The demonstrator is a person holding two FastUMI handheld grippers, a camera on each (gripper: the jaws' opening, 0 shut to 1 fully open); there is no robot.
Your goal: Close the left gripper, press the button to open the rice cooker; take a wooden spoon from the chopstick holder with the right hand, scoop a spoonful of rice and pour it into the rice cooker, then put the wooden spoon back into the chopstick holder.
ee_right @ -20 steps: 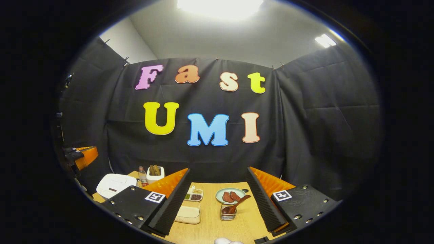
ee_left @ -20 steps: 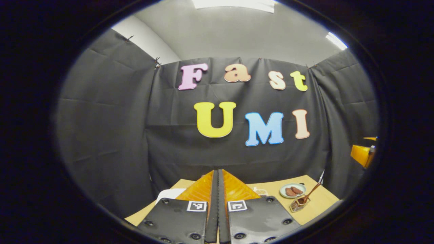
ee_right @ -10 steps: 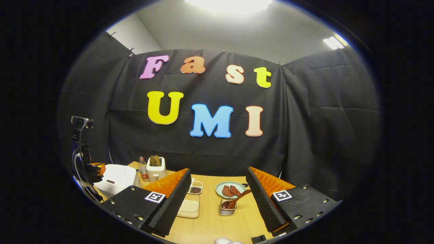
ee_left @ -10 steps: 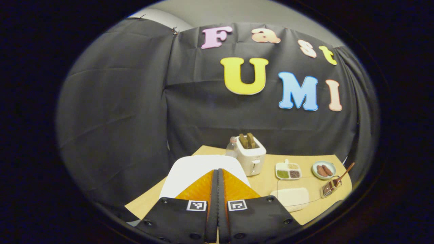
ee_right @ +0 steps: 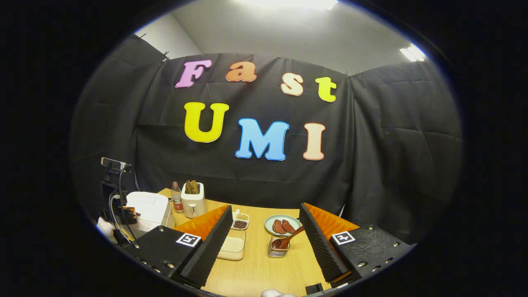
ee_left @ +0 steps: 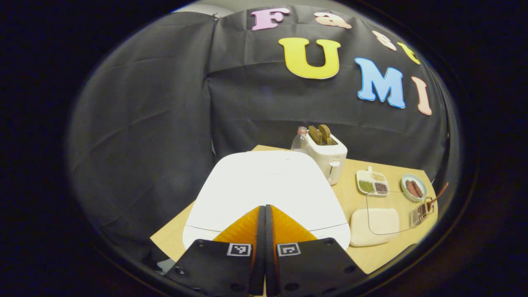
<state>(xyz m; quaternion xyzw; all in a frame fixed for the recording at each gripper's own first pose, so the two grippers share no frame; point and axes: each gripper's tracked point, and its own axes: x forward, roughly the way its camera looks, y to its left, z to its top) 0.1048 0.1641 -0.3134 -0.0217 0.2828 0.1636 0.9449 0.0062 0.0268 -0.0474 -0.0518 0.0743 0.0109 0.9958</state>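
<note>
The left gripper (ee_left: 264, 210), its fingers pressed together with nothing between them, is hovering over the front edge of the white rice cooker (ee_left: 264, 185), whose lid is lying shut. Behind the rice cooker a toaster (ee_left: 328, 154) and a bottle (ee_left: 300, 141) are standing. To the rice cooker's right a clear container of rice (ee_left: 377, 220) is sitting, and beyond it the chopstick holder (ee_right: 279, 247) with the wooden spoon (ee_right: 288, 240) leaning out. The right gripper (ee_right: 264, 235) is hanging wide open above the table (ee_right: 260, 268), holding nothing.
</note>
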